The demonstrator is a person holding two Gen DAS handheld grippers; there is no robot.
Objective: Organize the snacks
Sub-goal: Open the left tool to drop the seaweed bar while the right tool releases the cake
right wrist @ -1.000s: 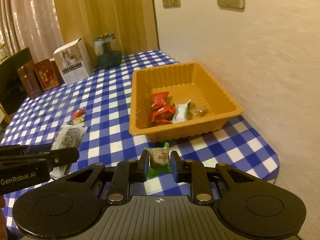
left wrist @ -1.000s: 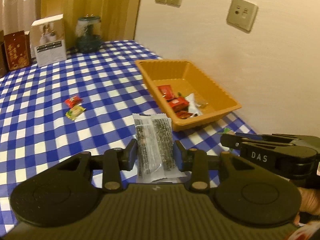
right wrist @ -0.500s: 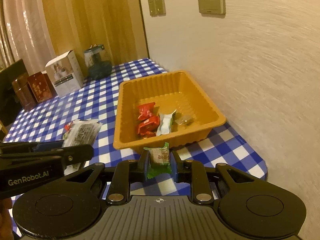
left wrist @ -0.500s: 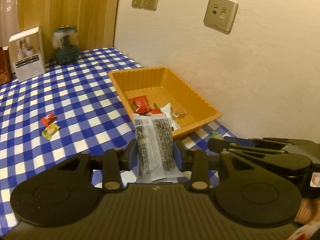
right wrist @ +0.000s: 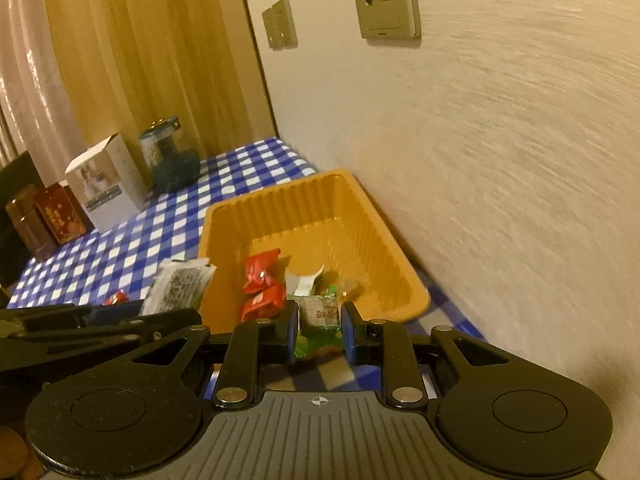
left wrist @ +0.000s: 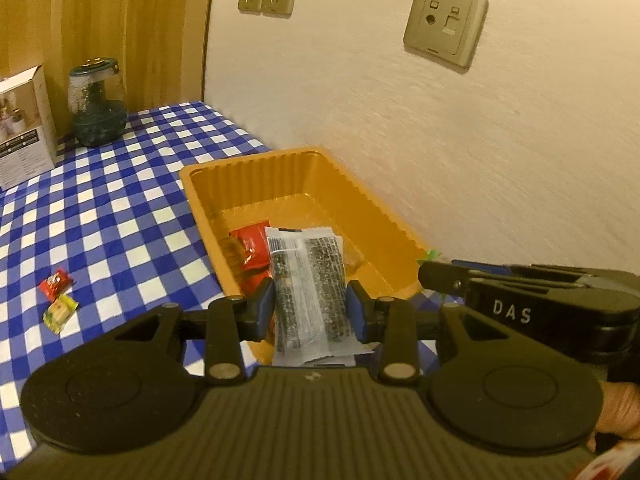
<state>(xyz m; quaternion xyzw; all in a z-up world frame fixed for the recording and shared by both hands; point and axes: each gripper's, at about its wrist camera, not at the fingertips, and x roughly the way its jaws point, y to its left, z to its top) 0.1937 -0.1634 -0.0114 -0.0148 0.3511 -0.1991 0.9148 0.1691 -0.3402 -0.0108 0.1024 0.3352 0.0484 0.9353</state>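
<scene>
My left gripper is shut on a clear packet of dark seaweed snack and holds it over the near end of the orange tray. My right gripper is shut on a small green-wrapped candy just above the tray's near rim. Red packets and a white wrapper lie in the tray. The seaweed packet also shows in the right wrist view, at the tray's left edge.
A red candy and a yellow-green candy lie on the blue checked cloth left of the tray. A glass jar, a white box and dark red boxes stand at the back. The wall runs close along the tray's right side.
Both grippers have moved forward toward the tray, each still holding its snack. The seaweed packet and the green candy now hang over the tray's near end.
</scene>
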